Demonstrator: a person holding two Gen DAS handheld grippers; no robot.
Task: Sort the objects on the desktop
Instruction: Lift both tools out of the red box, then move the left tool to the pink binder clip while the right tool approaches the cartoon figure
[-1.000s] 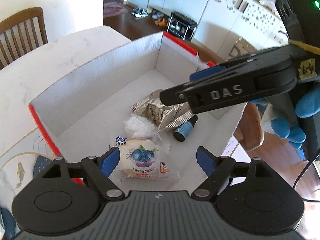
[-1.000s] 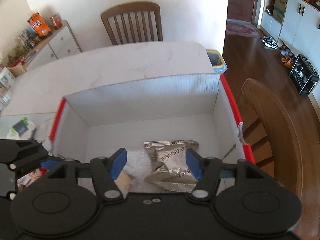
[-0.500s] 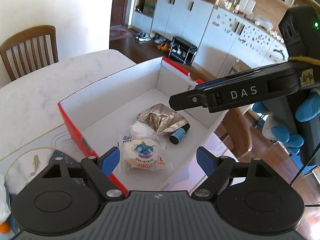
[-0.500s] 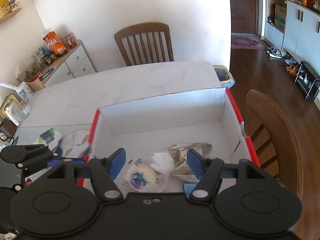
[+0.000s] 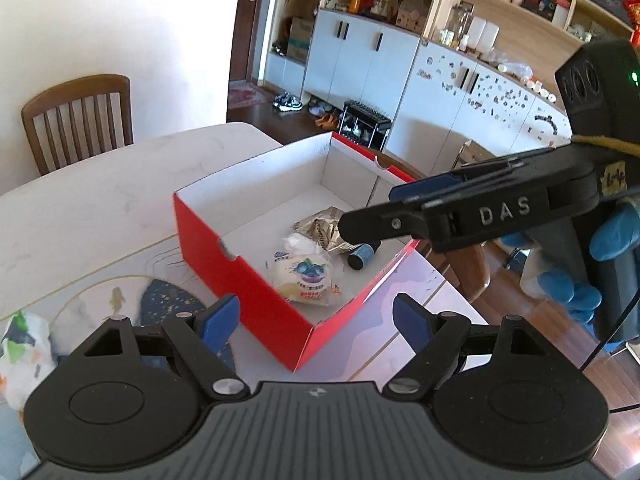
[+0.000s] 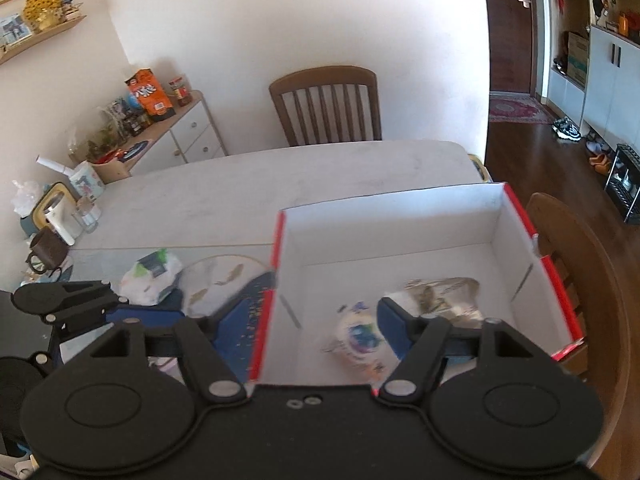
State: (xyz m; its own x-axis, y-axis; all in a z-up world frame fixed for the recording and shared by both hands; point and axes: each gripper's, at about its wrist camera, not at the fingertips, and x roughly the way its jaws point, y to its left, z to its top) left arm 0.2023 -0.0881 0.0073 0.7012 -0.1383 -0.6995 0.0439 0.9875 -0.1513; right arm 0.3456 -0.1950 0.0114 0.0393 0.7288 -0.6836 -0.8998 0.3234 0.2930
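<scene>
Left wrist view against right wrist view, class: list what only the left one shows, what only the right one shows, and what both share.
Only the left wrist view shows the small dark bottle in the box, the right gripper seen side-on, and the blue-gloved hand.

Only the right wrist view shows the brown mug and the white drawer cabinet.

Both show the red box, the blueberry snack packet, the silver foil pouch and a wooden chair.

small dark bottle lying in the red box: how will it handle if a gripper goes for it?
The bottle lies on its side on the flat floor of the box, so a nudge would probably roll it. It looks rigid, so the fingers should not crush it. Its smooth round body may slip. The foil packet sits right beside it, which could crowd the approach.
</scene>
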